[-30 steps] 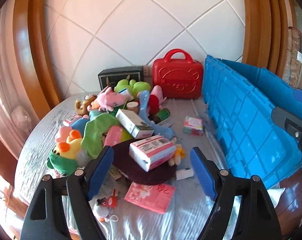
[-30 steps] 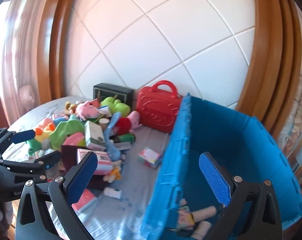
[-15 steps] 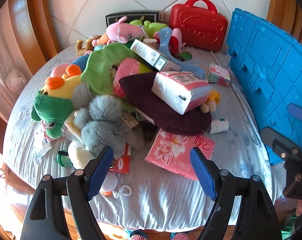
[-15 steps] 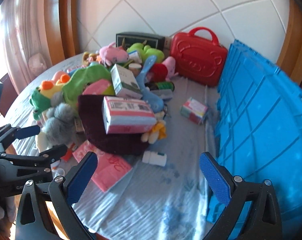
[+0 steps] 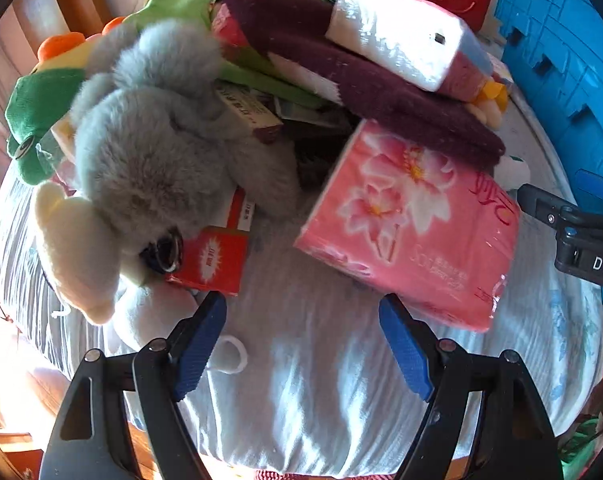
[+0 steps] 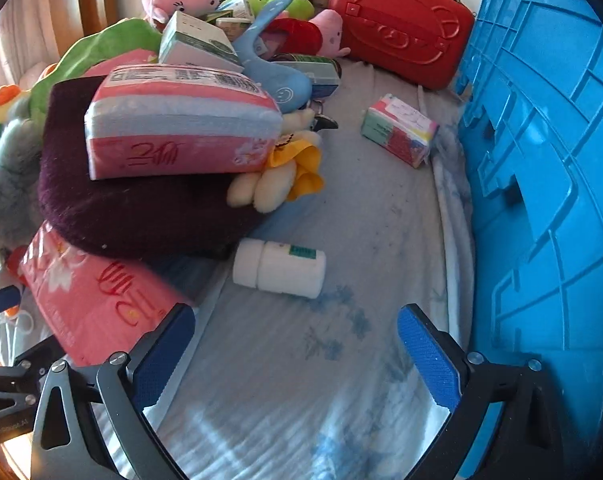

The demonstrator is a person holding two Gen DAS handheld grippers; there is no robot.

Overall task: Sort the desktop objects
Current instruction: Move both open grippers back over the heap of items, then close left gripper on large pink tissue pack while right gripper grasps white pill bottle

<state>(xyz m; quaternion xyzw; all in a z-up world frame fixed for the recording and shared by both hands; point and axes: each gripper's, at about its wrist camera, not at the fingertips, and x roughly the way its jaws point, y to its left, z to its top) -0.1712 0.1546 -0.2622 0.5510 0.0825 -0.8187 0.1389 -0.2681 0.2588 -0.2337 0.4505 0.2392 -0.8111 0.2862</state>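
Your left tongs point(image 5: 301, 340) stand wide apart over bare cloth at the near edge of the bench point(image 5: 321, 400), with nothing between them. Your right tongs point(image 6: 295, 350) are also apart and empty, above the cloth just short of the white bottle point(image 6: 279, 268) lying on its side.

Just beyond the left tongs sits the pink tissue pack point(image 5: 413, 220), its far end tucked under the dark purple hat point(image 5: 381, 92). A second tissue pack point(image 6: 177, 120) rests on top of that hat, and a grey plush toy point(image 5: 153, 140) leans in beside it. If you pull the lower pack out, the hat and what it carries will likely slide or tip toward the bench edge.

The bottle is round, so a skewed pinch could send it rolling. The blue crate point(image 6: 549, 160) stands close on the right; swing wide and the right tongs may knock its wall. The two tools are near each other, so mind a clash.
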